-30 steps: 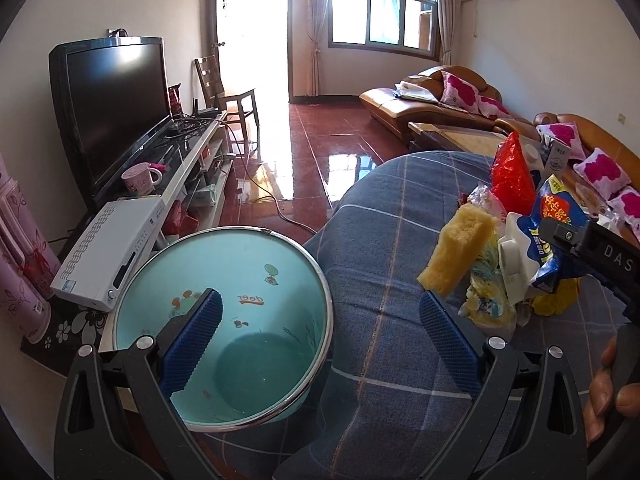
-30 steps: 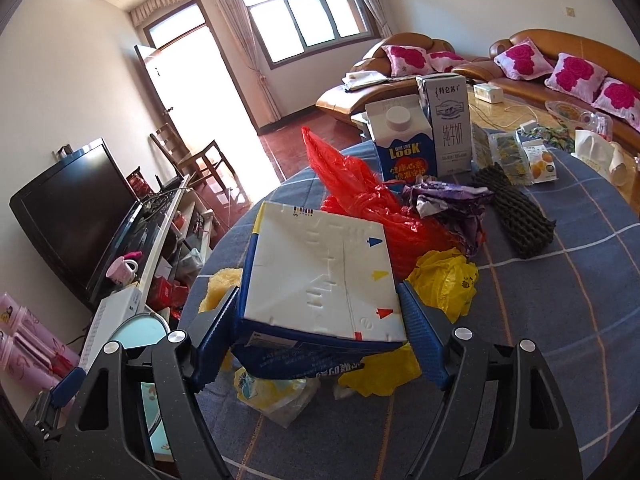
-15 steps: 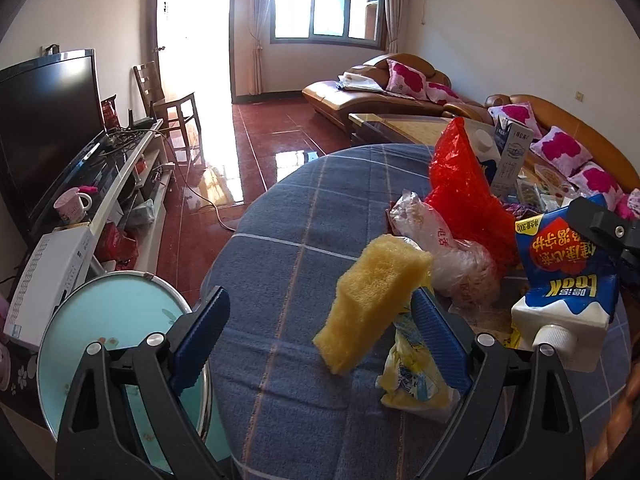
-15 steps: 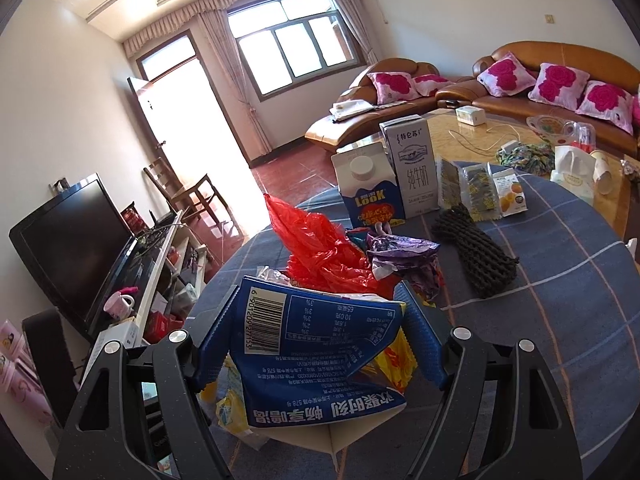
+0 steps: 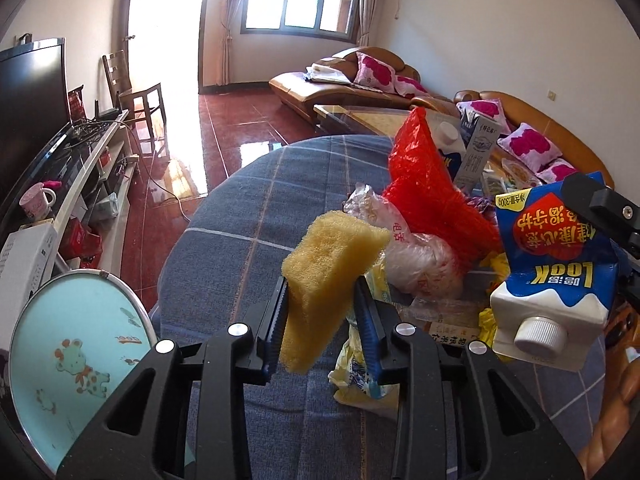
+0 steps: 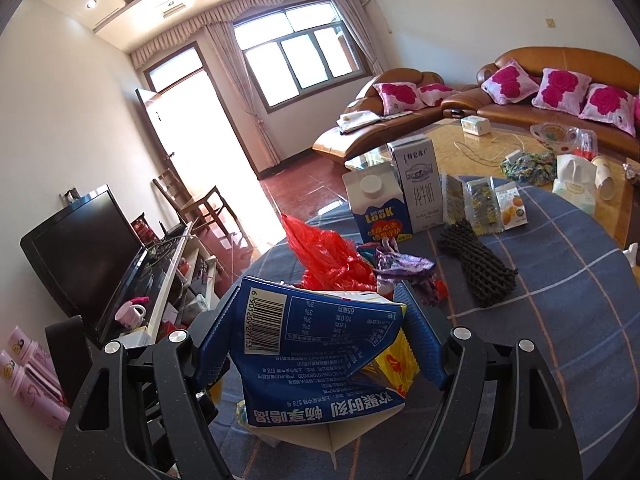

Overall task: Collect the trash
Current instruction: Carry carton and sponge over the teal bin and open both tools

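My left gripper (image 5: 321,284) is shut on a yellow sponge (image 5: 332,256), held above the blue checked tablecloth (image 5: 240,264). Its lower end hangs between the fingers. My right gripper (image 6: 320,292) is shut on a dented blue milk carton (image 6: 316,344), upside down and lifted off the table. The same carton (image 5: 556,264) shows at the right of the left wrist view, cap downward. A turquoise bin (image 5: 60,360) with a metal rim stands on the floor at the table's left edge. A red plastic bag (image 5: 424,184) and a clear bag (image 5: 416,256) lie in the pile behind the sponge.
Two upright cartons (image 6: 380,208) (image 6: 418,184) stand at the far side of the table, with snack packets (image 6: 484,204) and a black foam net (image 6: 476,268) beside them. A TV (image 5: 28,96) on a low stand lines the left wall. Sofas (image 6: 560,112) stand beyond the table.
My left gripper swung from over the bin to the trash pile and shut on the yellow sponge. My right gripper kept the carton, lifting and tipping it upside down.
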`<action>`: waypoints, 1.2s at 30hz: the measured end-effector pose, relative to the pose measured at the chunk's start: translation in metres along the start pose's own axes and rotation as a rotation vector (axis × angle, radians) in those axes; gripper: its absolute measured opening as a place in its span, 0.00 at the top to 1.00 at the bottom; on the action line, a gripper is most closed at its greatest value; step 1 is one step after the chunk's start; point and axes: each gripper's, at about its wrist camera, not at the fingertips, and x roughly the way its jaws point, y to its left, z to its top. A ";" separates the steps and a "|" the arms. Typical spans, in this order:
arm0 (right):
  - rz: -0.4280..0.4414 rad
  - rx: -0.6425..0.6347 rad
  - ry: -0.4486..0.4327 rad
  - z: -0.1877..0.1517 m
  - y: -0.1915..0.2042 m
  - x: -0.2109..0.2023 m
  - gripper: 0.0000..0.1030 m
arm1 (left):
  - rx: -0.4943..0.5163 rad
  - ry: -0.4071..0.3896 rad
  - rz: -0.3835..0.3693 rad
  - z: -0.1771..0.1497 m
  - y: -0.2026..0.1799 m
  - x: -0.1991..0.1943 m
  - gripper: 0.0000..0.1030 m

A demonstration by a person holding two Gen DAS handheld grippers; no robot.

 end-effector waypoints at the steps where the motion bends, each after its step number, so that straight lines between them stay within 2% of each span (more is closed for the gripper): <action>1: 0.004 -0.005 -0.012 0.002 0.003 -0.004 0.26 | 0.001 -0.019 0.003 0.002 0.001 -0.009 0.68; 6: 0.033 -0.037 -0.045 0.007 0.022 -0.016 0.26 | -0.028 -0.087 0.035 0.005 0.018 -0.055 0.68; 11: 0.097 -0.093 0.004 -0.006 0.059 -0.009 0.26 | -0.090 -0.112 0.132 -0.004 0.059 -0.100 0.68; 18: 0.199 -0.184 0.075 -0.029 0.130 0.010 0.26 | -0.174 -0.125 0.288 -0.023 0.119 -0.137 0.67; 25: 0.279 -0.239 0.186 -0.066 0.187 0.040 0.26 | -0.266 -0.108 0.359 -0.041 0.167 -0.143 0.67; 36: 0.313 -0.281 0.365 -0.108 0.217 0.083 0.26 | -0.339 -0.031 0.385 -0.066 0.200 -0.125 0.67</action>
